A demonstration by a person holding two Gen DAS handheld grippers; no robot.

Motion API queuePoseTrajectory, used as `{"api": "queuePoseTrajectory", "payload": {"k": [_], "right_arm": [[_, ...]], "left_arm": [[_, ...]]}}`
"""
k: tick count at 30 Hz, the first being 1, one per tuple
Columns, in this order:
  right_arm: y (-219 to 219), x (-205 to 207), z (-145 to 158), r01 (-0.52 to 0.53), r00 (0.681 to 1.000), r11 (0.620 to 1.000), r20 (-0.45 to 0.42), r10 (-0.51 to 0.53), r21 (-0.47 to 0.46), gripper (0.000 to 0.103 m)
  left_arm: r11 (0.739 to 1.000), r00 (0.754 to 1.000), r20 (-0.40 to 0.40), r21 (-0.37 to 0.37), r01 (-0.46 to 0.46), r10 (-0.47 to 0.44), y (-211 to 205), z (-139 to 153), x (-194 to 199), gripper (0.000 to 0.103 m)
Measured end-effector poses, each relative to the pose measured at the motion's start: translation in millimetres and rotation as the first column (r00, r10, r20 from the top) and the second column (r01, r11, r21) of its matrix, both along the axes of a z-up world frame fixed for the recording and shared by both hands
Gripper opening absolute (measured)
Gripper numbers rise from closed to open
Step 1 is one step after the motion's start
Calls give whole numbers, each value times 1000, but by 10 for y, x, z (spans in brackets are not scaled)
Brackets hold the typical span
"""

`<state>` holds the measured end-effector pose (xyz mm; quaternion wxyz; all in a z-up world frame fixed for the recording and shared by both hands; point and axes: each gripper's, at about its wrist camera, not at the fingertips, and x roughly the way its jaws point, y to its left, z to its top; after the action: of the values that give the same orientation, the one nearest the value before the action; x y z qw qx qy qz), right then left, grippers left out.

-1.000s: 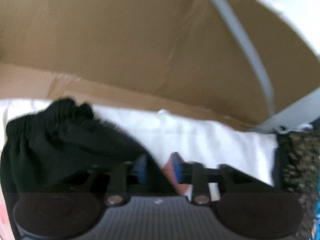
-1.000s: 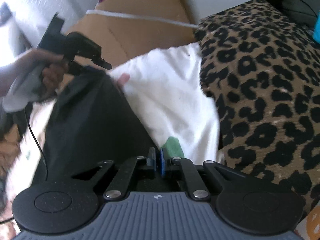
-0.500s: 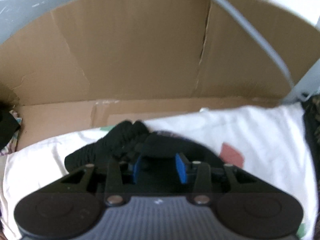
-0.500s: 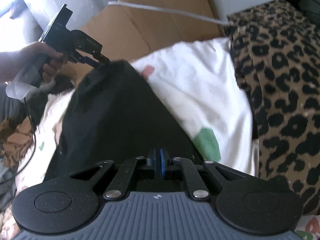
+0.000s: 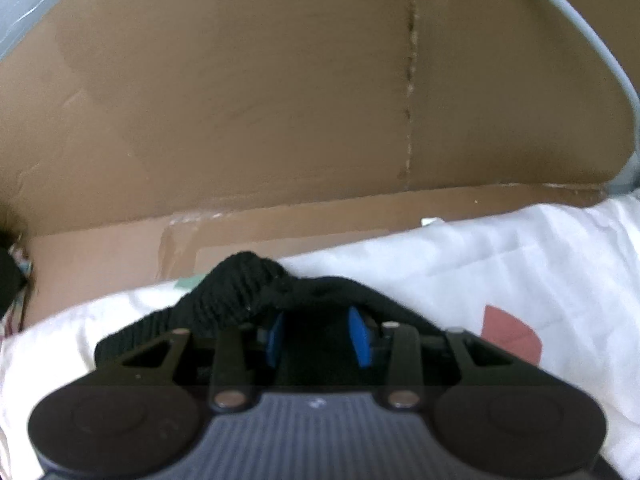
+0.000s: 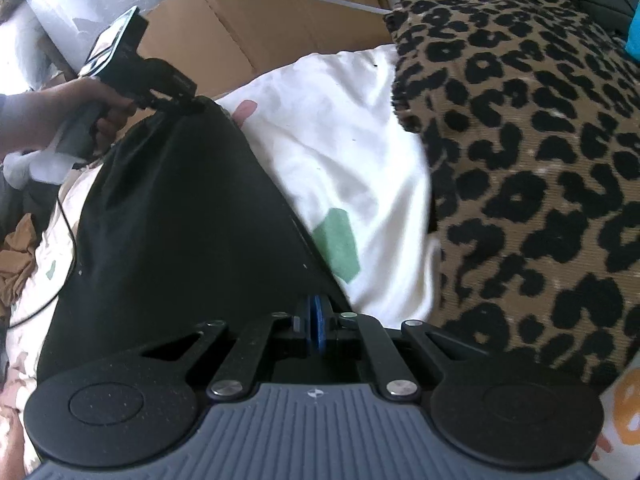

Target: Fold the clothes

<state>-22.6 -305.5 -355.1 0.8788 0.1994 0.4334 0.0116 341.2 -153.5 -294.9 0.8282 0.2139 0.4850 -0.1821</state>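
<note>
Here the white sheet [image 6: 352,168] spreads beside a leopard-print cushion [image 6: 532,168], the black garment [image 6: 168,216] lies flat on it, the right gripper [image 6: 316,330] pinching its near edge, the left gripper [image 5: 316,336] parted over its bunched ribbed waistband [image 5: 240,284].

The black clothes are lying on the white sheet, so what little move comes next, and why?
Probably close the left gripper on the bunched waistband: its jaws stand apart around the black garment, while the right gripper is already shut on the other end over the white sheet.
</note>
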Motion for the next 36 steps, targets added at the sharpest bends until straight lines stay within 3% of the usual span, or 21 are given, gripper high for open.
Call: {"api": "queuePoseTrajectory", "payload": {"k": [5,9,12,18,21,24,29,36], "right_arm": [[-36,-53,33,31,999,1000,-15,-30,7,7],[9,-54,115,29,1000,999,12,-29,28,5],[60,-43,188,10,999,999,45,-12,46,5],[172,86,188,4,999,999,51,-7,49,9],[223,143,165,2,999,999,49,-4,36,27],[235,173,95,-5,1000,1000,28,5,15,30],[132,166,22,16,1000,1000,4,-16,16,30],[139,131,30,26,1000,1000,0,-26,-9,30]], "left_arm": [[999,999,-15,12,39,-39,12,106,12,37],[999,999,-40,-46,6,-8,234,339,68,37],[999,999,3,-26,34,-34,381,505,28,37],[997,999,-23,-75,34,-36,782,652,-17,36],[992,996,-61,-105,64,-71,906,592,-98,35],[992,991,-107,-103,75,-86,977,411,-134,35],[997,995,-94,-69,33,-40,1040,112,-84,32],[998,996,-65,-22,65,-67,918,43,-53,32]]}}
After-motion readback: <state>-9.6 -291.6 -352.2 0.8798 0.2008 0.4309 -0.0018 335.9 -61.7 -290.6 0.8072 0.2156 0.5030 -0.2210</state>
